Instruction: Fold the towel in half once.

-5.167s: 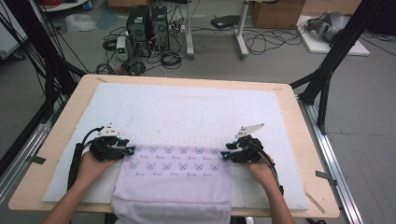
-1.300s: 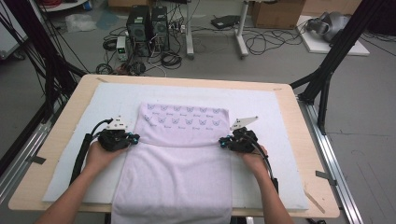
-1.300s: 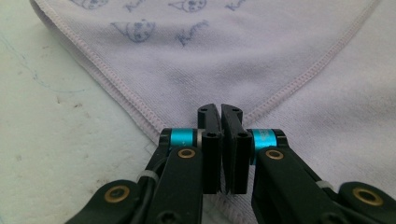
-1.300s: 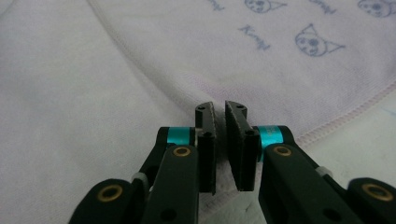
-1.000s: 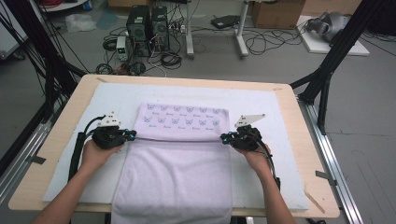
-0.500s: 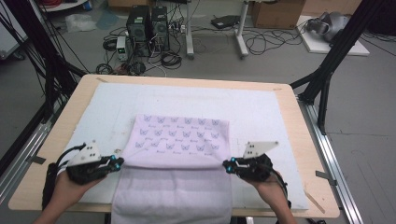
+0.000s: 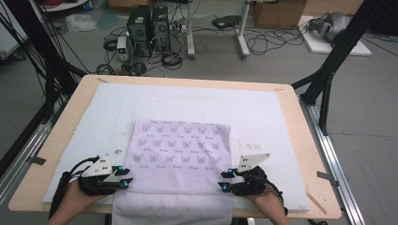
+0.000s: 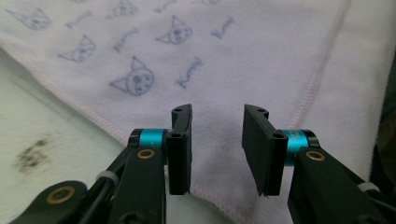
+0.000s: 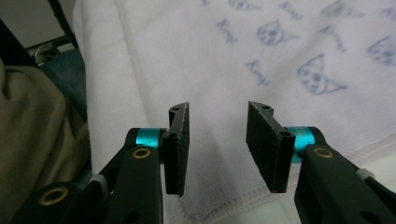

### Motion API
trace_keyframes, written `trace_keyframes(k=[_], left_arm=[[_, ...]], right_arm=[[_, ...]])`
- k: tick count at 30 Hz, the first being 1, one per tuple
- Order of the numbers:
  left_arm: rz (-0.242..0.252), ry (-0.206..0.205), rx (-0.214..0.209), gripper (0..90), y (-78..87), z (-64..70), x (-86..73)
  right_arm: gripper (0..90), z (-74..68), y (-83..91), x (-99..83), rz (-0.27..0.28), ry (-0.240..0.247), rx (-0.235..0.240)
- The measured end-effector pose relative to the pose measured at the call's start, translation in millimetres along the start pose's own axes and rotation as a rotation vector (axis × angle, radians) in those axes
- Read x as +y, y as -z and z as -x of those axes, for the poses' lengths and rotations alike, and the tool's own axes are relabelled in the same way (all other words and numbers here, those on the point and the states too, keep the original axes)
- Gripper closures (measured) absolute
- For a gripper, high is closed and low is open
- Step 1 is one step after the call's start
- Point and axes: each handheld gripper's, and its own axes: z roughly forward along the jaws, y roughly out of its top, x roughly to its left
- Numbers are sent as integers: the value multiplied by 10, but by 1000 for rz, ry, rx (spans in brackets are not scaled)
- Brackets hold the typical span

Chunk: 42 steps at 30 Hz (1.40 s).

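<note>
A pale lilac towel (image 7: 180, 154) printed with small cat faces lies folded over on the white mat (image 7: 263, 112), its near part hanging off the table's front edge. My left gripper (image 7: 126, 180) sits at the towel's left edge near the front, open, with towel cloth (image 8: 261, 70) under its jaws and nothing between them. My right gripper (image 7: 223, 181) sits at the towel's right edge, open too, jaws apart over the hemmed cloth (image 9: 219, 60).
The wooden table (image 7: 305, 140) carries the white mat, which shows dirty smudges (image 7: 117, 151) left of the towel. Black frame posts (image 7: 328, 75) stand at the table's right; computers and cables (image 7: 150, 23) lie on the floor beyond.
Both grippers pulled the towel's far edge back toward the front, folding it over, then let go; they now rest open at the front corners.
</note>
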Motion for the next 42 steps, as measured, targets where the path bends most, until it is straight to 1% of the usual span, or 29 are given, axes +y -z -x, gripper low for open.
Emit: trace_keyframes(k=[1, 2, 3, 4, 5, 7, 9, 11, 14, 16, 17, 20, 21, 22, 23, 24, 25, 26, 28, 31, 33, 34, 35, 38, 39, 40, 42], left_arm=[[-8, -6, -13, 649, -47, 7, -14], [-2, -19, -12, 697, -65, 20, -27], [10, -20, -23, 728, -68, 23, -33], [7, -17, -27, 810, -67, 23, -28], [5, -21, -23, 853, -65, 29, -23], [1, -20, -16, 876, -48, 41, -2], [17, -21, -11, 880, 16, 50, 16], [36, -18, -5, 881, 119, 67, 44], [66, -31, -2, 882, 279, 125, 86], [86, -36, -9, 882, 369, 187, 100], [92, -44, -18, 882, 410, 221, 101], [103, -61, -34, 880, 504, 333, 75], [105, -67, -42, 873, 519, 362, 60], [101, -71, -39, 842, 526, 378, 52], [99, -63, -34, 767, 521, 375, 47], [100, -62, -31, 723, 510, 353, 44], [106, -50, -21, 711, 487, 315, 47], [107, -42, -12, 682, 472, 283, 53], [112, -24, 12, 645, 413, 184, 72], [118, 10, 44, 625, 311, 1, 110], [119, 26, 66, 622, 251, -125, 147], [126, 39, 74, 614, 224, -183, 171], [127, 45, 80, 602, 200, -243, 196], [134, 77, 94, 561, 118, -409, 275], [137, 90, 95, 551, 90, -462, 302], [136, 91, 99, 542, 67, -516, 329], [137, 108, 105, 528, 21, -610, 385]], right_arm=[[601, 2, -35, -15, -16, 3, 1], [626, -1, -66, -30, -32, 7, 1], [675, -17, -76, -43, -25, 16, -15], [736, -23, -75, -42, -26, 16, -22], [797, -16, -73, -36, -30, 14, -12], [866, -22, -79, -19, -42, 20, -9], [875, -37, -66, 10, -45, 41, -16], [876, -57, -6, 31, -22, 36, -15], [877, -117, 118, 60, 19, 44, -15], [877, -189, 191, 72, 38, 55, -14], [877, -233, 224, 73, 45, 57, -10], [876, -380, 325, 57, 63, 67, 10], [867, -420, 352, 46, 71, 66, 25], [839, -440, 375, 36, 73, 64, 38], [801, -441, 392, 27, 77, 60, 35], [774, -420, 402, 21, 84, 53, 30], [747, -379, 402, 23, 92, 44, 26], [721, -321, 394, 38, 99, 25, 24], [667, -224, 361, 79, 107, 16, 10], [627, -25, 283, 170, 91, 2, -23], [603, 135, 230, 231, 92, -12, -41], [592, 211, 206, 256, 109, -15, -56], [578, 279, 187, 290, 106, -25, -61], [542, 453, 134, 401, 89, -30, -94], [533, 506, 125, 442, 87, -24, -99], [518, 556, 120, 482, 88, -23, -102], [503, 656, 126, 557, 95, -24, -113]])
